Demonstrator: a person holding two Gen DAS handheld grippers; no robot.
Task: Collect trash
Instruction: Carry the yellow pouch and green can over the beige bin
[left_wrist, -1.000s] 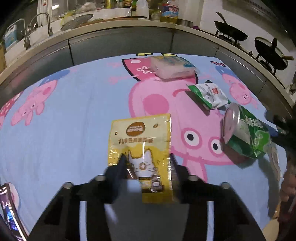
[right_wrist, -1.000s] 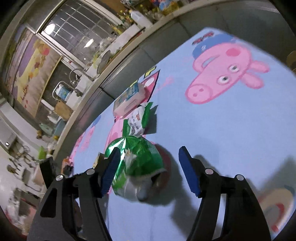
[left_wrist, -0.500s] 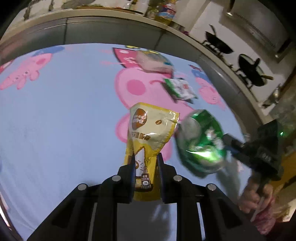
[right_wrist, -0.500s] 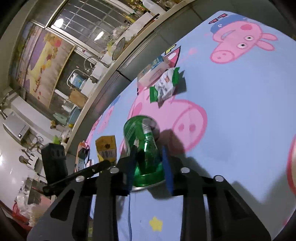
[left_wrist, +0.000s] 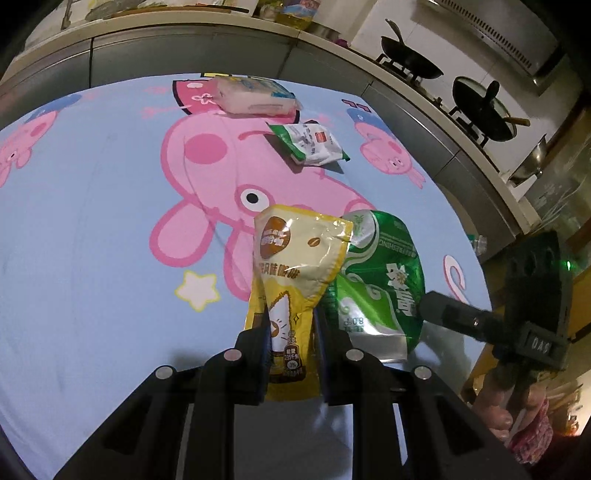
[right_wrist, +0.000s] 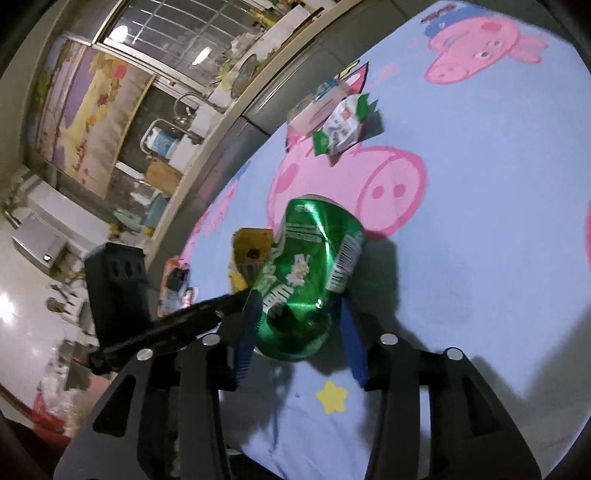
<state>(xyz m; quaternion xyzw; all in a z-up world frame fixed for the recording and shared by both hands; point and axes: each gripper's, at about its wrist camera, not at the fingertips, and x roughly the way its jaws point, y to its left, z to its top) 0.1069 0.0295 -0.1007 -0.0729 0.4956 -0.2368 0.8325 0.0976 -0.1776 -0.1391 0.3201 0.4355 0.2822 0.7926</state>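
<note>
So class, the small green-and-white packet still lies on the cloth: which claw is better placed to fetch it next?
Neither is free, but right: its claw faces the green-and-white packet more directly.

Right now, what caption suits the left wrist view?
Left tool grips a yellow pouch beside a green bag above the cartoon tablecloth.

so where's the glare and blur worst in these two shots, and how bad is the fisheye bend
Left wrist view: sharp, dim at the edges, sheen on the yellow pouch and green bag; the counter edge bows strongly. Right wrist view: softer, bright glare streaks on the green bag, the far white and green packet smeared, the window frame curved.
</note>
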